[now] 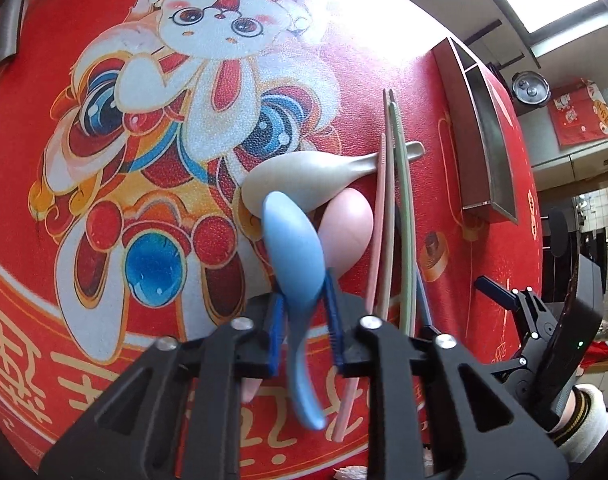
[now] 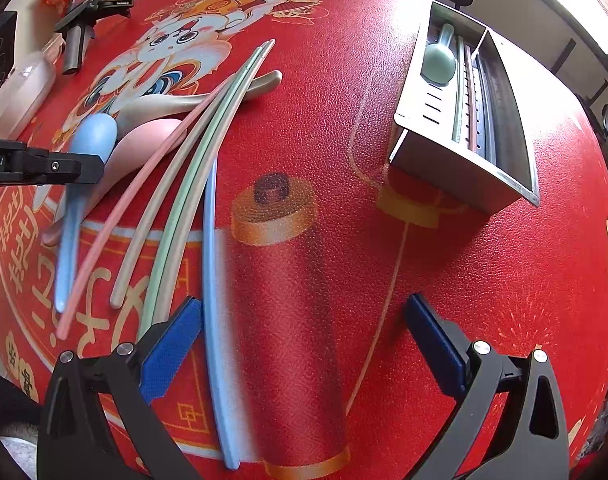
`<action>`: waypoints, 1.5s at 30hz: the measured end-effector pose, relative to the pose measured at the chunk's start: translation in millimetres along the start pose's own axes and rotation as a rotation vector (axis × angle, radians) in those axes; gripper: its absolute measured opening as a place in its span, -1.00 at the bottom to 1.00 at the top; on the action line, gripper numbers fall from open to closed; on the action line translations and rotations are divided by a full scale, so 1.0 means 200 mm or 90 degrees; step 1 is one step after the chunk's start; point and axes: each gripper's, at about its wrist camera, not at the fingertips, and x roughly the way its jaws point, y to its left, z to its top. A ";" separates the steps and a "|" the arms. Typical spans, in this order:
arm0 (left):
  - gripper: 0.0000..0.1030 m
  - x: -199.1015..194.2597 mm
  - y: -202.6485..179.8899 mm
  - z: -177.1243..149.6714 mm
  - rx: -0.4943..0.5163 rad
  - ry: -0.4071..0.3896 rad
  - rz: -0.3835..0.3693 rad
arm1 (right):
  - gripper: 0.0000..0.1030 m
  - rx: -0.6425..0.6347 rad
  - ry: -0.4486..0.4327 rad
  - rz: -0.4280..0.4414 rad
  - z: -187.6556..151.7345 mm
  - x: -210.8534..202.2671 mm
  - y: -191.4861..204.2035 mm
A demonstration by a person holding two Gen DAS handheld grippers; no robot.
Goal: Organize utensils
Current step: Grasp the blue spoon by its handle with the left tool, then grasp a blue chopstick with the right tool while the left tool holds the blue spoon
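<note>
My left gripper (image 1: 304, 312) is shut on a blue spoon (image 1: 293, 240) at its neck, held above the red mat; the spoon also shows in the right wrist view (image 2: 91, 136). Under it lie a beige spoon (image 1: 304, 172), a pink spoon (image 1: 350, 228) and several pink, beige and green chopsticks (image 1: 396, 200). My right gripper (image 2: 304, 332) is open and empty above the mat, beside a blue chopstick (image 2: 213, 280). The steel utensil holder (image 2: 436, 156) at the right holds a green spoon (image 2: 438, 62) and some chopsticks.
The round table wears a red mat (image 2: 344, 120) with a rabbit print. Clutter, a plastic bottle (image 2: 23, 88) and a black device (image 2: 83, 12) sit at the far left edge. The holder also shows in the left wrist view (image 1: 484, 128).
</note>
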 end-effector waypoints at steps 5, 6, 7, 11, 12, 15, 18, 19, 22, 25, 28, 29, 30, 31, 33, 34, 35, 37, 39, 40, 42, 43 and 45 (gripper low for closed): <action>-0.71 -0.02 -0.12 -0.04 0.089 0.009 0.013 | 0.91 -0.004 0.022 0.006 0.00 0.00 0.01; -0.71 -0.01 -0.13 -0.05 0.102 0.014 0.017 | 0.91 -0.004 0.025 0.007 0.00 0.00 0.01; -0.71 0.00 -0.15 -0.06 0.113 0.022 0.020 | 0.90 -0.004 0.027 0.010 0.00 0.00 0.01; -0.71 0.04 -0.18 -0.10 0.138 0.041 0.022 | 0.84 -0.017 0.025 0.008 -0.01 -0.01 0.03; -0.71 0.04 -0.19 -0.10 0.143 0.044 0.024 | 0.81 -0.024 0.020 0.005 -0.01 -0.01 0.04; -0.70 0.07 -0.20 -0.13 0.153 0.057 0.025 | 0.46 -0.048 0.001 0.011 -0.01 -0.04 0.07; -0.70 0.09 -0.20 -0.14 0.155 0.070 0.024 | 0.00 -0.076 -0.006 0.020 0.00 -0.06 0.12; -0.66 0.10 -0.20 -0.15 0.155 0.074 0.025 | -0.16 -0.083 -0.008 0.022 0.00 -0.07 0.13; -0.62 0.10 -0.18 -0.15 0.147 0.077 0.023 | -0.63 -0.090 -0.008 0.026 0.01 -0.08 0.12; -0.61 0.09 -0.17 -0.17 0.148 0.081 0.024 | -0.86 -0.068 -0.004 0.027 0.02 -0.08 0.08; -0.62 0.08 -0.17 -0.19 0.159 0.087 0.030 | -0.88 -0.045 -0.002 0.021 0.03 -0.08 0.04; -0.63 0.08 -0.17 -0.21 0.164 0.088 0.031 | -0.88 -0.038 -0.002 0.019 0.03 -0.08 0.03; -0.63 0.08 -0.17 -0.22 0.170 0.089 0.033 | -0.88 -0.029 -0.003 0.019 0.03 -0.08 0.01; -0.64 0.08 -0.18 -0.22 0.173 0.089 0.033 | -0.88 -0.020 -0.003 0.024 0.03 -0.08 0.00; -0.63 0.08 -0.17 -0.23 0.170 0.087 0.030 | -0.88 -0.006 -0.004 0.030 0.03 -0.08 -0.01; -0.63 0.08 -0.17 -0.23 0.168 0.087 0.028 | -0.88 -0.002 -0.006 0.030 0.03 -0.08 -0.01; -0.63 0.08 -0.17 -0.23 0.166 0.086 0.027 | -0.88 0.001 -0.007 0.029 0.03 -0.08 -0.01; -0.63 0.07 -0.16 -0.24 0.165 0.085 0.028 | -0.88 0.009 -0.006 0.030 0.04 -0.07 -0.02; -0.64 0.07 -0.17 -0.26 0.170 0.091 0.034 | -0.88 0.012 -0.004 0.032 0.04 -0.08 -0.02; -0.64 0.07 -0.17 -0.27 0.176 0.097 0.038 | -0.88 0.014 -0.002 0.033 0.03 -0.08 -0.03; -0.64 0.06 -0.18 -0.30 0.190 0.106 0.047 | -0.88 0.016 -0.002 0.034 0.03 -0.08 -0.03; -0.64 0.06 -0.19 -0.31 0.196 0.109 0.050 | -0.88 0.017 -0.001 0.034 0.03 -0.08 -0.03; -0.64 0.05 -0.19 -0.33 0.202 0.115 0.051 | -0.88 0.017 0.001 0.031 0.03 -0.08 -0.02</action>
